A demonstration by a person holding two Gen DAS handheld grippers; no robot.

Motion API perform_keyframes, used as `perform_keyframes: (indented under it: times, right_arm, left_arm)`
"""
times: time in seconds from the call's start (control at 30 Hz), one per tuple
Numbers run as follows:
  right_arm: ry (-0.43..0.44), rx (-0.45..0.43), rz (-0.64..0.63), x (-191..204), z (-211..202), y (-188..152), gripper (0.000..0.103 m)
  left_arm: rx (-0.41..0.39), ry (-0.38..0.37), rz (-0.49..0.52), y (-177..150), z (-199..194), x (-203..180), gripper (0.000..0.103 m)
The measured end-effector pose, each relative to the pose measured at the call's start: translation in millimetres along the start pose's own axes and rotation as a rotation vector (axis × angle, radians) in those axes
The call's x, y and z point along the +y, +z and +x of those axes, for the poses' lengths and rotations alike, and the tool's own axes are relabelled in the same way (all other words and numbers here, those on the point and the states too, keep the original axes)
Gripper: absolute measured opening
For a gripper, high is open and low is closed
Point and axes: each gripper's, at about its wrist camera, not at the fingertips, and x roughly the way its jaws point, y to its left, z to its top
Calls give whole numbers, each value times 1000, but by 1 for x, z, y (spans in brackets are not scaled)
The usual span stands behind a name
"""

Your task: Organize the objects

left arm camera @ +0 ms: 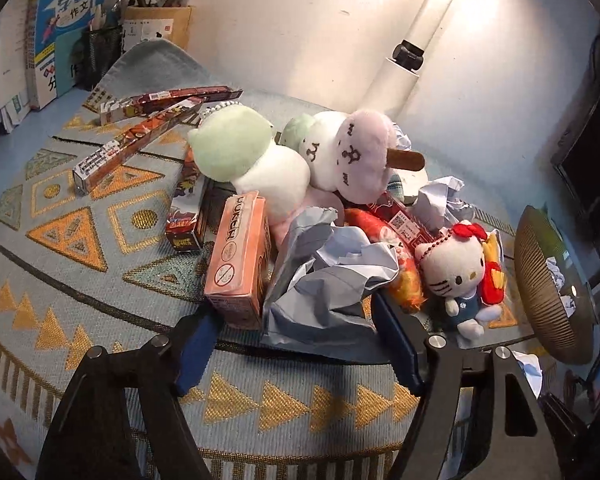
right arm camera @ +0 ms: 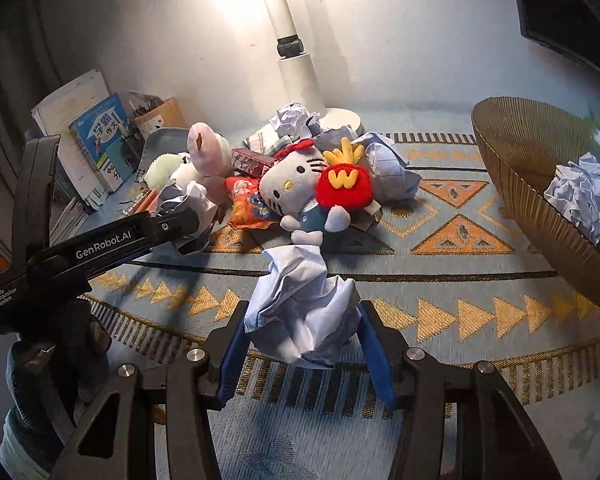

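Note:
A pile of clutter lies on the patterned mat [left arm camera: 80, 240]: crumpled pale blue paper [left arm camera: 332, 276], a pink Joker box [left arm camera: 240, 256], long snack boxes [left arm camera: 140, 136], dango plush toys [left arm camera: 260, 160], and a Hello Kitty plush [left arm camera: 456, 276]. My left gripper [left arm camera: 296, 344] is open, its jaws either side of the crumpled paper's near edge. My right gripper [right arm camera: 304, 344] is shut on another crumpled paper ball [right arm camera: 300, 312], held above the mat in front of Hello Kitty [right arm camera: 300, 188]. The left gripper's body [right arm camera: 112, 240] shows in the right wrist view.
A brown ribbed bowl [right arm camera: 512, 168] holding crumpled paper [right arm camera: 584, 196] stands at the right; it also shows in the left wrist view [left arm camera: 544, 276]. A white lamp base [right arm camera: 300, 76] stands behind the pile. Books [left arm camera: 68, 28] and a pen holder [left arm camera: 100, 52] line the back left.

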Motion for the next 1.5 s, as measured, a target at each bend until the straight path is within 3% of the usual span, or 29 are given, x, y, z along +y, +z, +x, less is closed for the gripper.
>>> perform_keyframes:
  times: [0.2,0.43,0.63,0.8,0.87,0.93,1.07,1.13,1.27,1.43,1.47,1.5]
  right_arm:
    - [-34,-39,18,-3,-14,-2,51]
    - [-159,-48,-111,-16,-36,-20,51]
    - [-61,-76,50,-53,-47,-19,52]
    - [-40,-98,8,-43,-52,-22,53]
    - [-38,-105,-27,-36,-52,-23,56]
    - [-38,-116,-55,-31,-54,-24,67]
    - [6,-99,-65,-32,-53,-24,73]
    - [33,-71,-49,-34,-49,-24,91]
    - [33,-67,-32,-36,-48,-23,91]
    - [-79,40,-19,-35,-19,-16,91]
    - [-99,44,-17,-35,-17,-15,87]
    - [-97,37,-22,-34,-17,-16,72]
  left_arm:
    - [-18,-61,56,-23,-29,-9,71]
    - [-36,-39,144,-57,-56,-30,71]
    - [-46,63,262,-70,-47,-52,71]
    - [-47,72,268,-71,-48,-50,71]
    - [-47,75,245,-70,-48,-46,71]
    - [-47,81,236,-69,-48,-45,71]
    - [-44,98,243,-70,-46,-48,71]
    - [-42,102,243,-70,-46,-48,71]
    - [-40,101,239,-70,-46,-47,72]
    - [-44,89,234,-69,-46,-46,72]
    - [-47,83,232,-69,-46,-46,72]
    - [-50,76,231,-69,-47,-45,72]
